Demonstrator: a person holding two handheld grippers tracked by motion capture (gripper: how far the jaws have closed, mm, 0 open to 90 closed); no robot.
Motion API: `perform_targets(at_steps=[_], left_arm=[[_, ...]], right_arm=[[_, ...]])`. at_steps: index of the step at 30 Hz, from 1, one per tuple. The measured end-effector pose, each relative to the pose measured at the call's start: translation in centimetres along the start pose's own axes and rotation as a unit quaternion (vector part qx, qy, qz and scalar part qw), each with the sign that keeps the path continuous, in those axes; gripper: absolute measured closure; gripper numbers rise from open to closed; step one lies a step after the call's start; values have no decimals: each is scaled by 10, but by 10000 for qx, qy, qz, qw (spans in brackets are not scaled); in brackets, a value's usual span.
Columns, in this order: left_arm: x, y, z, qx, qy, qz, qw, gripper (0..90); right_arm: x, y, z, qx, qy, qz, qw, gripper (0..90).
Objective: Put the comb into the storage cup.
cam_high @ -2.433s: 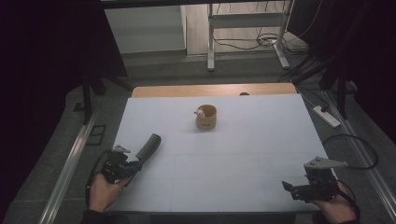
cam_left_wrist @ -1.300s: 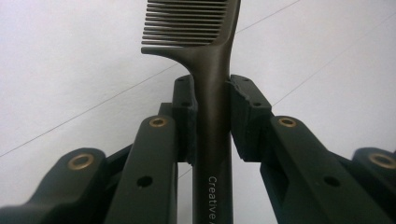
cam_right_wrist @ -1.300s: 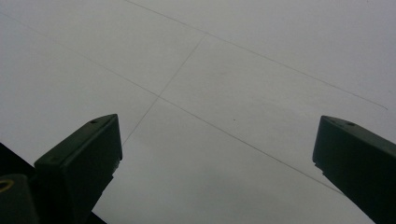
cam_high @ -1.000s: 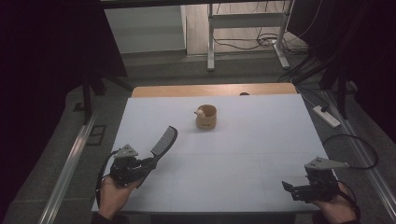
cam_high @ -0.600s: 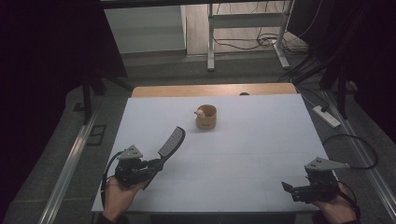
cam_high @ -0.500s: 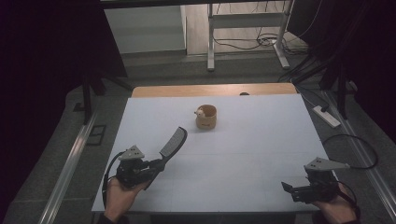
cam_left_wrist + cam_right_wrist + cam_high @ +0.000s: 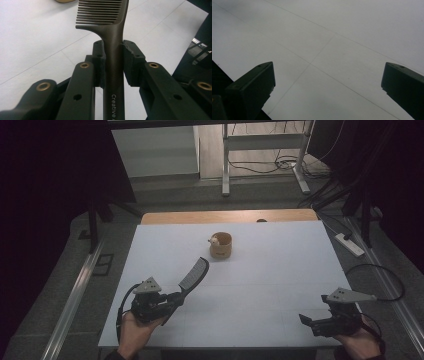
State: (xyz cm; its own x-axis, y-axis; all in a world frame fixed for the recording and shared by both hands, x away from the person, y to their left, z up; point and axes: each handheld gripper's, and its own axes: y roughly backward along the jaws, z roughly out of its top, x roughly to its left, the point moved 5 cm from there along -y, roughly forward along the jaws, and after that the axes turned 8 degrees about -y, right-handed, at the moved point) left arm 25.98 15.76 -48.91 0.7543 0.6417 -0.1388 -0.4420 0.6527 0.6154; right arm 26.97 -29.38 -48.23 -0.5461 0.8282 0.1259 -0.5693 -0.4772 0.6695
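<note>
A dark comb [image 7: 193, 274] sticks out from my left gripper [image 7: 175, 298] toward the middle of the white table [image 7: 280, 270]. In the left gripper view the jaws press on both sides of the comb's handle [image 7: 113, 67], and its teeth [image 7: 98, 13] point away from me. A small tan wooden cup [image 7: 220, 245] stands further back, near the table's centre. My right gripper [image 7: 306, 319] rests at the front right corner, its two jaws wide apart over bare tabletop [image 7: 327, 62] with nothing between them.
A wooden strip [image 7: 230, 216] borders the table's far edge. Behind it stand a metal frame [image 7: 260, 150] and floor cables [image 7: 280, 167]. A power strip [image 7: 348, 244] lies on the floor to the right. A rail [image 7: 75, 295] runs along the left side.
My left gripper has carried the comb off the table's left side, rightward and toward the cup, with the comb now raised and angled. The right gripper has stayed put.
</note>
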Motion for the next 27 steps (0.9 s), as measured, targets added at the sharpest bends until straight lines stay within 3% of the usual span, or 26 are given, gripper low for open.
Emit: perform_targets(at_steps=[10,19,27], left_arm=[[-9,-5,5,-22,-79,-55,10000,720],[-15,-9,8,-21,-87,-86,9999,720],[-21,-15,12,13,-176,-72,9998,720]], right_arm=[[9,1,10,-268,146,407,9987,0],[18,-3,17,-199,258,645,9974,0],[24,-6,26,-230,146,906,9955,0]])
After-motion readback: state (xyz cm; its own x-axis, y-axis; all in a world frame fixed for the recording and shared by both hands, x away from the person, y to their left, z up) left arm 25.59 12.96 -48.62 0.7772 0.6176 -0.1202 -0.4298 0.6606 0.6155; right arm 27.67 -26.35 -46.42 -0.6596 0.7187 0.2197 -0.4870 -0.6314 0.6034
